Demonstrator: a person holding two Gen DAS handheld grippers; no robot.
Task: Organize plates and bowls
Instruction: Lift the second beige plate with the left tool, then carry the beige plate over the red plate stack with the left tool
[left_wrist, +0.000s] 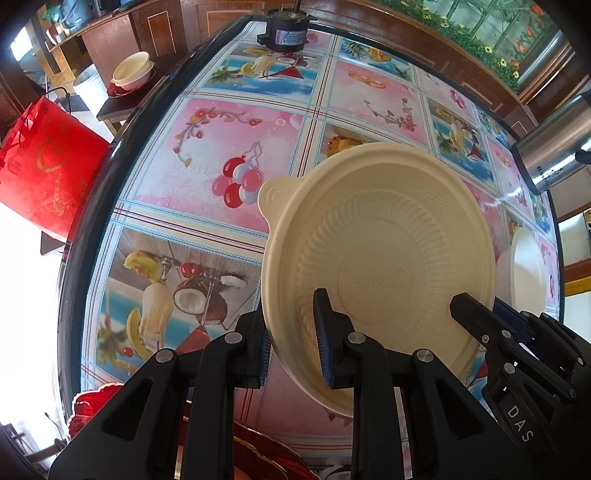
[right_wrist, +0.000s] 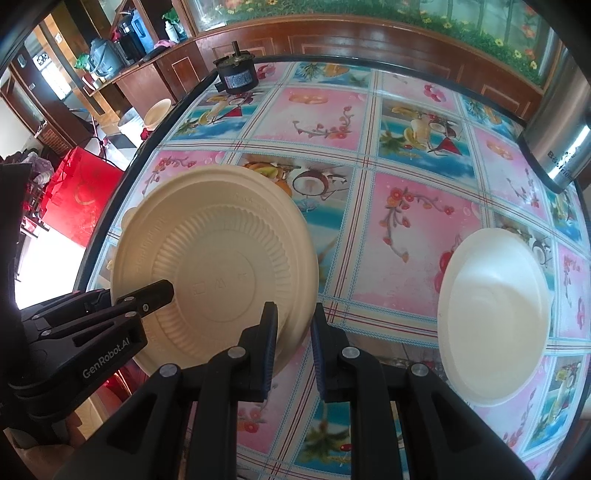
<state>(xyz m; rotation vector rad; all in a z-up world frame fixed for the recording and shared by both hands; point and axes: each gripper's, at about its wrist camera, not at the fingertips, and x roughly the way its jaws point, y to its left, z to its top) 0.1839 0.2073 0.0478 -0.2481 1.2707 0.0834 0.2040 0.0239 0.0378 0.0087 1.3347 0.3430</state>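
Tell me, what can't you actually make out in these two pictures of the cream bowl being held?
- Cream bowl: its near rim is hidden behind the left gripper in the left wrist view.
- White bowl: cut off by the frame edge in the left wrist view.
- Red dish: mostly hidden under the gripper body.
- Black motor: label too small to read.
- Steel container: cut off at the edge in both views.

Left gripper (left_wrist: 293, 332) clamped on the near-left rim of cream bowl (left_wrist: 376, 258), one finger outside, one inside; bowl tilted, tab handle on its upper left. Right gripper (left_wrist: 480, 325) finger tip reaches onto the bowl's right inner wall. Bowl sits over the patterned table (left_wrist: 207, 155). White bowl (left_wrist: 524, 273) just right of the cream bowl. Black motor (left_wrist: 286, 31) far beyond it at the table edge. Steel cylinder (left_wrist: 554, 147) upper right. Red bag (left_wrist: 44, 166) off the table, far left.
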